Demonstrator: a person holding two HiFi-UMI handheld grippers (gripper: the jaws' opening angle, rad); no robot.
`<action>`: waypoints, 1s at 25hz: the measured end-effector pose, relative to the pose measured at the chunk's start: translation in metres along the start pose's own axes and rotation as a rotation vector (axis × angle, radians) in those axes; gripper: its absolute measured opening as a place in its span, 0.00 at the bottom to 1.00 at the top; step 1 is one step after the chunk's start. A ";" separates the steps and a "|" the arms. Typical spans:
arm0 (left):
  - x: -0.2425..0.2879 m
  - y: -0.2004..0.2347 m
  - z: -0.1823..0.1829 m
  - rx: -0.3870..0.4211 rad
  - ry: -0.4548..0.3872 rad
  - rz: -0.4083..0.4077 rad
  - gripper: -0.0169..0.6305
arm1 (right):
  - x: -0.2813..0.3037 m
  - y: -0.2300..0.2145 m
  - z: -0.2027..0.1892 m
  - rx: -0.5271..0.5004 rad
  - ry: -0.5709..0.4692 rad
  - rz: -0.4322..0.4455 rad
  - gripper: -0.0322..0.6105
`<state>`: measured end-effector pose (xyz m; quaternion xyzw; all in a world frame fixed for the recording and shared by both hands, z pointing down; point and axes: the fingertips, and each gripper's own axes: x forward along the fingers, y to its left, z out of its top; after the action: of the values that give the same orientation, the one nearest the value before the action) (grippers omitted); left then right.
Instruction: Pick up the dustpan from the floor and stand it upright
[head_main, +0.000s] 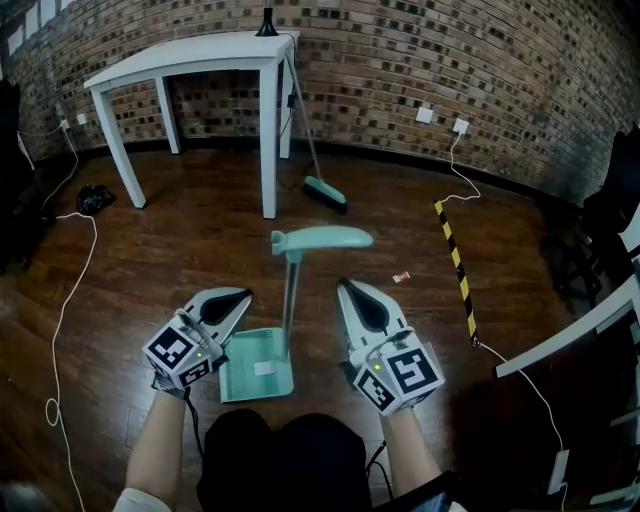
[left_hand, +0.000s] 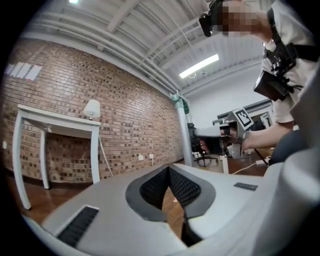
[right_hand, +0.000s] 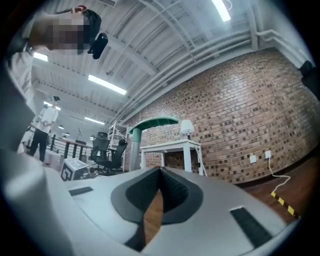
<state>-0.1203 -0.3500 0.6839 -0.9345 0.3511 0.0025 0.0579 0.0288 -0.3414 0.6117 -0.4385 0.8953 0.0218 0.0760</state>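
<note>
The mint-green dustpan (head_main: 258, 368) stands upright on the wooden floor, its long pole rising to a curved handle (head_main: 322, 238). My left gripper (head_main: 243, 296) is just left of the pole and my right gripper (head_main: 343, 286) just right of it; neither touches it. Both are shut with nothing between the jaws. In the left gripper view the closed jaws (left_hand: 169, 169) point past the dustpan pole (left_hand: 181, 132), with the right gripper (left_hand: 227, 137) beyond. The right gripper view shows its closed jaws (right_hand: 160, 171) below the dustpan handle (right_hand: 152, 122).
A white table (head_main: 200, 55) stands by the brick wall, with a broom (head_main: 325, 190) leaning against it. A yellow-black striped strip (head_main: 455, 265) and white cables (head_main: 60, 310) lie on the floor. A small red scrap (head_main: 402, 277) lies right of the dustpan.
</note>
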 end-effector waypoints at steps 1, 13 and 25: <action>-0.004 0.004 0.005 -0.017 -0.028 0.042 0.03 | -0.001 -0.004 0.001 0.002 -0.008 -0.022 0.02; -0.022 0.005 0.077 0.075 -0.024 0.256 0.03 | -0.018 -0.027 0.047 -0.060 -0.028 -0.132 0.02; -0.088 0.050 0.372 0.094 0.141 0.404 0.03 | -0.011 -0.021 0.345 -0.066 0.084 -0.128 0.02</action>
<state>-0.2062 -0.2889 0.3132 -0.8393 0.5341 -0.0677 0.0750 0.0922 -0.3093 0.2729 -0.4975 0.8666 0.0280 0.0252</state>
